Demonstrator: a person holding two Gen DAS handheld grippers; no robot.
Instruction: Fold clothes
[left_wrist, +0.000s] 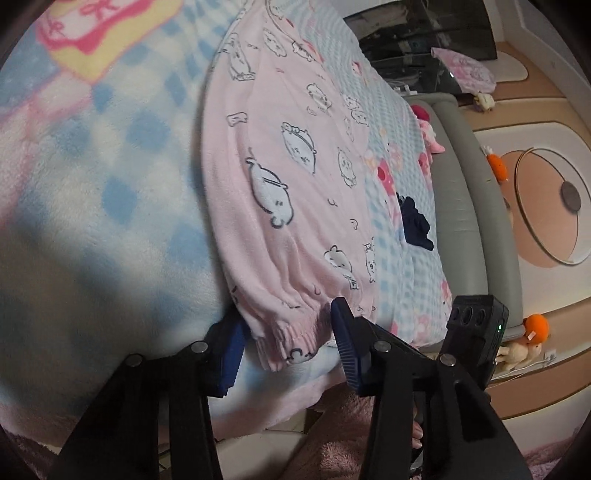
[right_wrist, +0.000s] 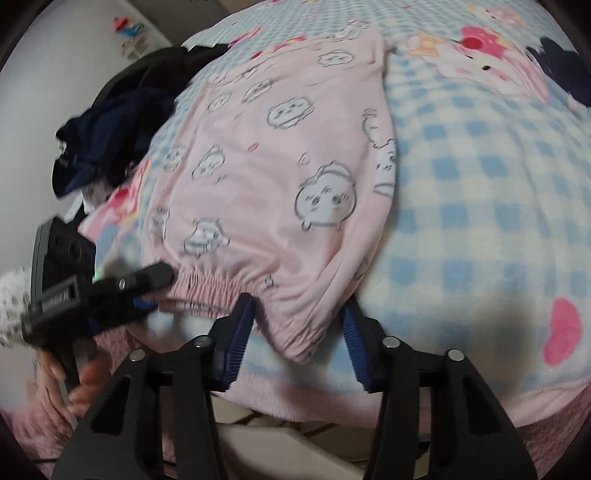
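Note:
Pink fleece pajama pants (left_wrist: 295, 184) printed with white cartoon animals lie flat on a blue-checked blanket (left_wrist: 110, 184) on a bed. The gathered elastic band (left_wrist: 291, 332) is at the near edge. My left gripper (left_wrist: 286, 328) is open, its blue pads either side of one corner of that band. In the right wrist view the same pants (right_wrist: 277, 166) spread away from me. My right gripper (right_wrist: 297, 314) is open around the band's other corner (right_wrist: 306, 332). The left gripper (right_wrist: 155, 291) shows there at the band's left end, held by a hand (right_wrist: 85, 380).
A heap of dark navy clothes (right_wrist: 122, 122) lies at the blanket's far left. Another dark garment (left_wrist: 415, 225) rests near the grey padded bed frame (left_wrist: 465, 206). Plush toys (left_wrist: 532, 332) sit beyond the frame. The blanket's edge hangs over tiled floor (right_wrist: 277, 443) just below the grippers.

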